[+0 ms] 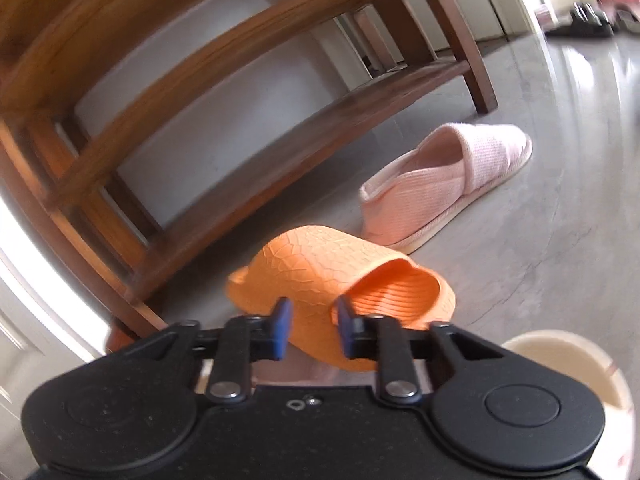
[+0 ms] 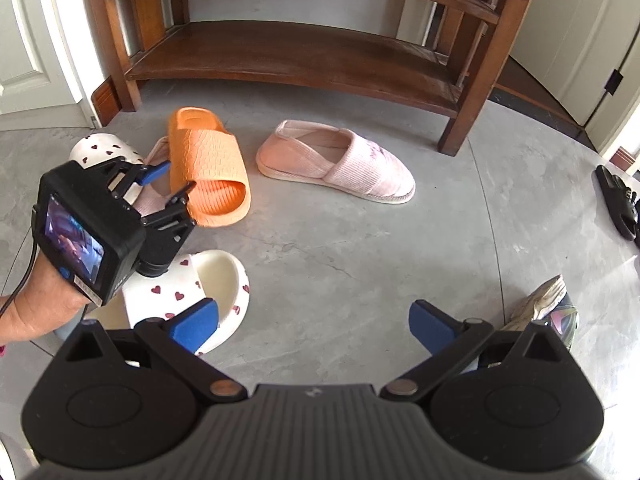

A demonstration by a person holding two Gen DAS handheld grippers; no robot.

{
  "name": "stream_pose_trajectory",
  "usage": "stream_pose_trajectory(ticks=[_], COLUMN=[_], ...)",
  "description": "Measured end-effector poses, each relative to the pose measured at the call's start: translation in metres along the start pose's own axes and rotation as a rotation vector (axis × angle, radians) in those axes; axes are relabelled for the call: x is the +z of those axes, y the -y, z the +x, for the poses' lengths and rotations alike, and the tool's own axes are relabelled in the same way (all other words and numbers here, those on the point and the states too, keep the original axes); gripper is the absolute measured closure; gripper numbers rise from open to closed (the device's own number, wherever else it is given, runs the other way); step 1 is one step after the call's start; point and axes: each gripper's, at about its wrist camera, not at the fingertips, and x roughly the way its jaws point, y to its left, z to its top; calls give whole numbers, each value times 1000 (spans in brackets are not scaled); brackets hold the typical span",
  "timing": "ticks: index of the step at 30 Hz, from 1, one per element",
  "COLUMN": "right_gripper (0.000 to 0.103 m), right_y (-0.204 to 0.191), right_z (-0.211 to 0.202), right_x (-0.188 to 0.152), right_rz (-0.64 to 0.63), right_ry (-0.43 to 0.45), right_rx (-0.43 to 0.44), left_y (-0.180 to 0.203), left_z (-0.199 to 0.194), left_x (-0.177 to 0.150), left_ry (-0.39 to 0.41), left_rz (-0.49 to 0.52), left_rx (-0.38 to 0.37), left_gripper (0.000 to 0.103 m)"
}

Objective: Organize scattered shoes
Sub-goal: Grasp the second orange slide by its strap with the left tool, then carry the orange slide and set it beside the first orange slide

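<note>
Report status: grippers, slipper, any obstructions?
Left gripper shut on orange slipper. Right gripper open, empty. Shelf bare; pink slipper on floor before it.

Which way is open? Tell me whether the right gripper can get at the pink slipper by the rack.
Probably yes. The right gripper hangs open and empty, and bare floor lies between it and the pink slipper, which sits alone with nothing on it. The left gripper is off to the side, closed on the orange slide.

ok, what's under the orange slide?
A pink slipper lies partly beneath the orange slide, which the left gripper grips by its strap. How much of the slipper is covered can't be seen.
</note>
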Motion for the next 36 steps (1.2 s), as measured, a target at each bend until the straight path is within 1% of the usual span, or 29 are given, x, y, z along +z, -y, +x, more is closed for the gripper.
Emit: stream_pose_trajectory(ticks=[2,3,5,7,10,11,13,15,16,17,20,23,25,30,33,36], right_gripper=[0,0,0,0,0,0,0,0,0,0,0,0,0,0,0,0], right_y=[-1,-1,-1,-1,-2,-1,2,4,4,5,9,16,17,11,4,-1], right_z=[0,2,3,4,3,3,6,10,13,16,26,38,39,38,36,34], right_x=[0,0,1,1,0,0,0,-2,-3,-5,-7,-8,-8,-3,1,5], right_rz=[0,5,12,16,21,22,26,26,29,32,42,73,81,66,48,36], right_ry=[-1,-7,-14,-19,-23,-22,-18,-15,-16,-14,8,13,14,31,51,71], right_rx=[2,8,13,17,20,20,17,1,-5,-14,-53,-84,-90,-105,-112,-119], left_y=[0,0,3,9,17,17,19,18,16,15,13,4,-4,-24,-36,-48], left_z=[3,5,7,9,14,15,18,25,29,31,32,26,17,-13,-40,-74], left_x=[2,4,6,7,8,9,10,12,13,12,7,2,0,3,6,2], left_ry=[-8,1,9,23,18,20,29,31,35,38,63,88,114,175,210,265], left_rz=[29,47,82,155,214,210,217,206,189,183,155,105,77,11,-38,-48], left_rx=[-6,-9,-20,-50,-80,-87,-49,-32,-33,-33,-17,-10,-2,-5,-32,-37], left_gripper=[63,62,52,51,55,53,54,55,57,67,73,78,82,83,83,83])
